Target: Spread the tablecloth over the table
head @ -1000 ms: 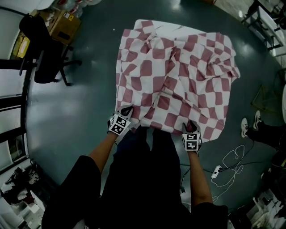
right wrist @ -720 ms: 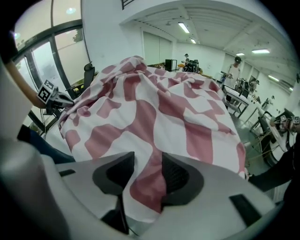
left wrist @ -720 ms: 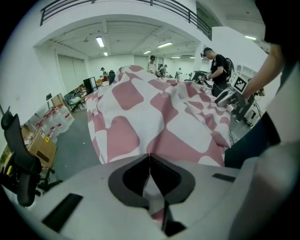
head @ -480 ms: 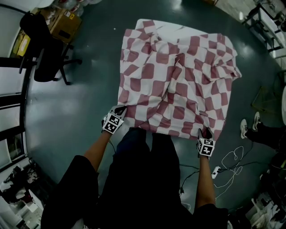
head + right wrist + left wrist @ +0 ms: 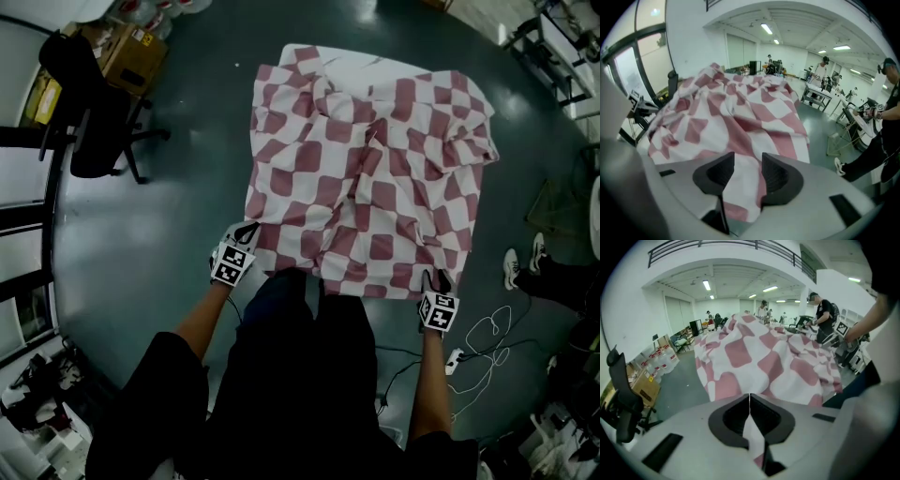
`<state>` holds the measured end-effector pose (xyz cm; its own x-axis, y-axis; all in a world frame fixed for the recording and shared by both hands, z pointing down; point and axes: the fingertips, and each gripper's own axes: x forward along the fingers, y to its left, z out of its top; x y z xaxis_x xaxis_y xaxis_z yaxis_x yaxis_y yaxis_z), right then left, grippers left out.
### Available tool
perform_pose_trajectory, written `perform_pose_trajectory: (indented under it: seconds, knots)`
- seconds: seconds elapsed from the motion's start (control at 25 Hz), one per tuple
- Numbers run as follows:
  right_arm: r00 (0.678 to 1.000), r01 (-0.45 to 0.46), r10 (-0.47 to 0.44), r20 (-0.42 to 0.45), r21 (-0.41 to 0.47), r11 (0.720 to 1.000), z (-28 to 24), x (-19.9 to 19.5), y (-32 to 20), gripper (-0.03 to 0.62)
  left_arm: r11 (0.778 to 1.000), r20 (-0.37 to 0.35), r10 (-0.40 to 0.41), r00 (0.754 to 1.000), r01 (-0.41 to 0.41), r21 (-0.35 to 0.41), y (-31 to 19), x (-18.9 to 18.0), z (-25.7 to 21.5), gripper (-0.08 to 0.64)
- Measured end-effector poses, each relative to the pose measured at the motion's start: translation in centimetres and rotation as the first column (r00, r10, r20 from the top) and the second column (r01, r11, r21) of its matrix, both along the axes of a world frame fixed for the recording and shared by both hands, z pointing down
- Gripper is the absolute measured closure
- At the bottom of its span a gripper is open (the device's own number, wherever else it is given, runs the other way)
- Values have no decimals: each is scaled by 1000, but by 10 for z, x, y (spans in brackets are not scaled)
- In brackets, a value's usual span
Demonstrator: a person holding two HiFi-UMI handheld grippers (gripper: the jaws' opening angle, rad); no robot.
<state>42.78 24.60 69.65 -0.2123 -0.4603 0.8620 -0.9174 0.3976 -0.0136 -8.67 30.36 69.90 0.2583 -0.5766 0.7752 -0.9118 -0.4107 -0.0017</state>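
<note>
A red-and-white checked tablecloth [image 5: 366, 178] lies crumpled over the table and hides its top. My left gripper [image 5: 247, 229] is at the cloth's near left corner, shut on a strip of the cloth's edge [image 5: 752, 427]. My right gripper [image 5: 435, 277] is at the near right corner. A fold of the cloth [image 5: 740, 187] fills the gap between its jaws, which are shut on it. In the left gripper view [image 5: 749, 397] the cloth [image 5: 764, 357] rises in folds ahead. From the right gripper [image 5: 747, 161] the cloth [image 5: 736, 112] humps up over the table.
A black office chair [image 5: 94, 122] and a cardboard box [image 5: 136, 47] stand at the far left. White cables and a power strip [image 5: 469, 352] lie on the floor at the near right. Another person's shoes [image 5: 525, 262] are at the right edge.
My right gripper has moved right along the near edge, drawing the cloth's corner out with it. My left gripper has shifted a little left. The near edge now lies wider and flatter.
</note>
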Motion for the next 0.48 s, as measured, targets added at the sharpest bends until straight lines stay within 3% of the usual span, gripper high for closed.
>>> perform_pose_trajectory:
  seconds: [0.12, 0.24, 0.36, 0.48]
  knots:
    - [981, 73, -81, 175, 54, 996, -23, -83, -3, 423, 996, -124, 91, 988, -88, 27, -2, 62, -15, 541]
    - [959, 214, -214, 188, 21, 977, -5, -151, 5, 423, 990, -186, 118, 975, -130, -53, 7, 103, 6, 541]
    - [966, 233, -226, 129, -46, 971, 25, -159, 11, 434, 987, -197, 80, 977, -105, -119, 12, 97, 31, 541]
    - [974, 205, -200, 105, -31, 978, 29, -142, 16, 513, 990, -193, 72, 979, -94, -108, 11, 72, 35, 543]
